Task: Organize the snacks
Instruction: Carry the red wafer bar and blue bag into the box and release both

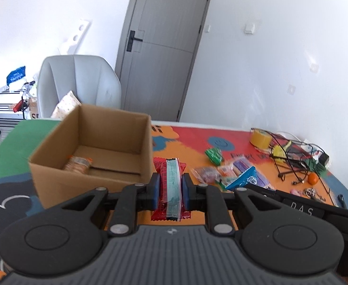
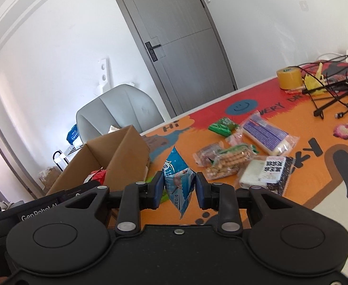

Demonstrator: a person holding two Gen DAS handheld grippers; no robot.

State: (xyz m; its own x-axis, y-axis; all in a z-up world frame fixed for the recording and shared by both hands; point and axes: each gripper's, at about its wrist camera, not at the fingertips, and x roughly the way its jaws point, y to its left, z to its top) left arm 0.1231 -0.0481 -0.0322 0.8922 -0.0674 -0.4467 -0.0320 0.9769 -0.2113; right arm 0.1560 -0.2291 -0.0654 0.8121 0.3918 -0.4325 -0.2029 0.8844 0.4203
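Both clamped mid-pack: left gripper (image 1: 170,188) on light, crinkly red-and-teal foil snack bar (image 1: 170,185), right gripper (image 2: 179,188) on puffy, probably slippery blue plastic snack pouch (image 2: 179,180), near brown cardboard box (image 1: 91,142) at table's left edge.

The cardboard box (image 1: 91,147) is plain brown corrugated board, matt. Just right of the box, the red snack packet (image 1: 170,185) is glossy plastic film with crimped ends. Further right of it, the blue pouch (image 2: 180,185) is shiny printed film. The tablecloth (image 2: 257,204) under the box looks matt, printed. The gripper pads (image 1: 155,187) look like matt blue rubber.
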